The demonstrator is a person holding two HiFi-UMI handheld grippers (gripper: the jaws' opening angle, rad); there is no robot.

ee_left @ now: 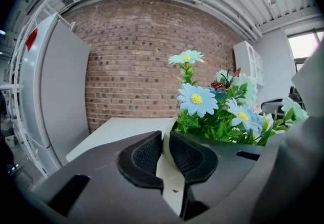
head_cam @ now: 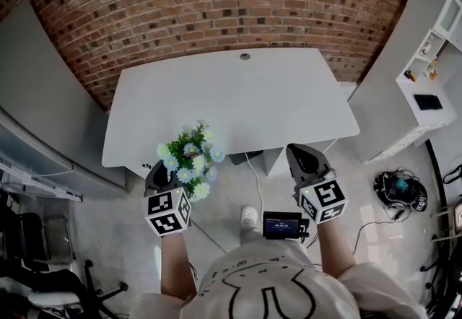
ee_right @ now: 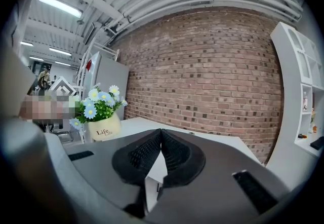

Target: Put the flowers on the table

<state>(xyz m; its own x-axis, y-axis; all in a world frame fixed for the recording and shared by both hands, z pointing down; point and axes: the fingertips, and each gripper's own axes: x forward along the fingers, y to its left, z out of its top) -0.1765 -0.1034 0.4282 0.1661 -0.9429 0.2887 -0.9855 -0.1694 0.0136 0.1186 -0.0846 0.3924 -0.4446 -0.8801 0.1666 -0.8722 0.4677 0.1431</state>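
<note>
Nearest the body, the left gripper (head_cam: 159, 168) is clamped on the pot (ee_left: 170, 173), with the cream rim pinched between its pads. The right gripper (head_cam: 303, 154) is level beside it, jaws together on nothing. Flowers (head_cam: 189, 154) stand upright above the left jaws, held in the air at the near edge of the table (head_cam: 238, 97) and, by my reading, not yet set down. Step in hand is judged to be carrying forward and lowering. Recommendations: hold the pot level, as a one-sided rim pinch may let it swing. Clear the table edge fully before descending, and seat the base flat well inside that edge. Release only once the top bears the weight. Beyond the table stands a brick wall (head_cam: 216, 0).
</note>
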